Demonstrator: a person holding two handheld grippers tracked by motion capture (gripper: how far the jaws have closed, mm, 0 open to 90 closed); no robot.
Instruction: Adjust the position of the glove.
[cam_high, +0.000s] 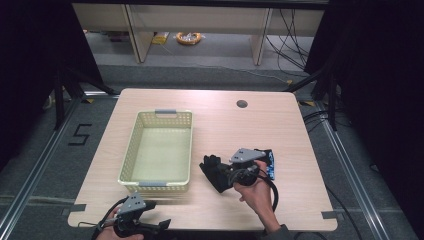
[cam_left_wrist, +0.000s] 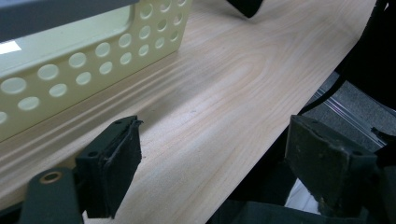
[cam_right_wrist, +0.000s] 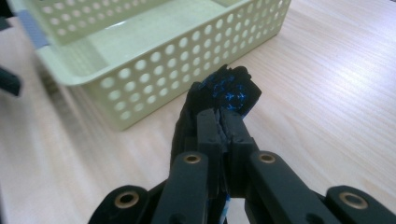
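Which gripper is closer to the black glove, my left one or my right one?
Right. The right gripper is shut on the black glove, beside the basket. The left gripper sits open at the table's near edge, well away from it.

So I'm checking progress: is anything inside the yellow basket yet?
The basket holds nothing on the floor that shows; its near wall hides a strip of it. The black glove is clamped in the right gripper, outside the basket.
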